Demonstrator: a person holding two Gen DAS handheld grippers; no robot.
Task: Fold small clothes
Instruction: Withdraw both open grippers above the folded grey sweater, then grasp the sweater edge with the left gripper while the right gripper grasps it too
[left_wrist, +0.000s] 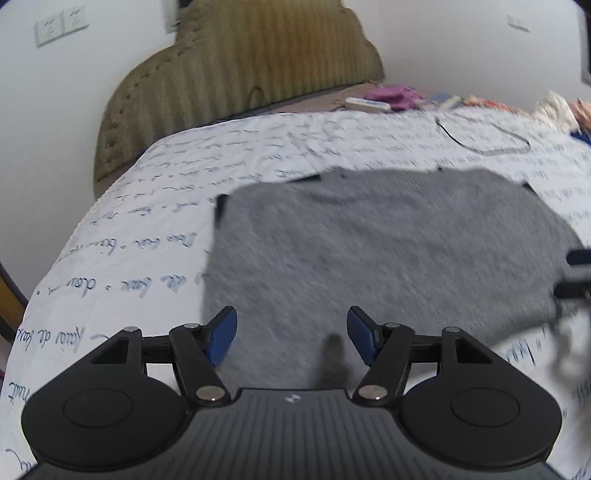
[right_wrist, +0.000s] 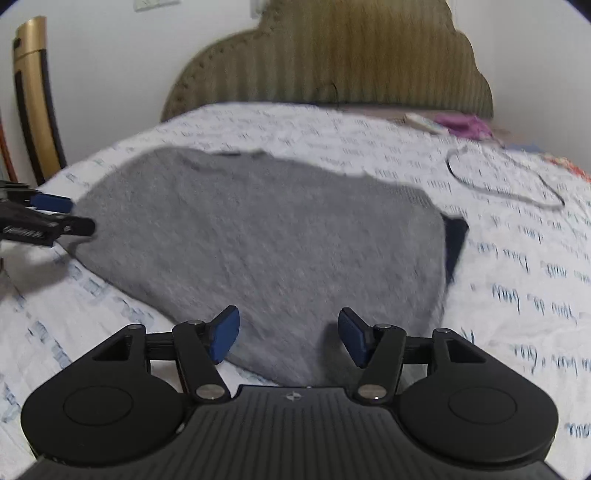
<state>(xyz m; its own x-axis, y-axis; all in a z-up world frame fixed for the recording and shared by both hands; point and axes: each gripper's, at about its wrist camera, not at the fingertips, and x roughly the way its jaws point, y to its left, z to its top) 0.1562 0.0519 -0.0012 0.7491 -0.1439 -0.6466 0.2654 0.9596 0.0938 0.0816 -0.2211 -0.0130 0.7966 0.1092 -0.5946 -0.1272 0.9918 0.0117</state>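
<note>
Grey garment (left_wrist: 388, 251) lies flat on the bed sheet (left_wrist: 147, 206), straight ahead of our left gripper (left_wrist: 291, 334) and right gripper (right_wrist: 289, 338); both have fingers spread, holding nothing.

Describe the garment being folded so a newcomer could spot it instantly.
Start at the bed with the white sheet covered in handwriting print. Spread flat near its middle lies the grey sweater, just ahead of both open grippers. It is the only large plain grey item, with dark trim at its edges.
</note>
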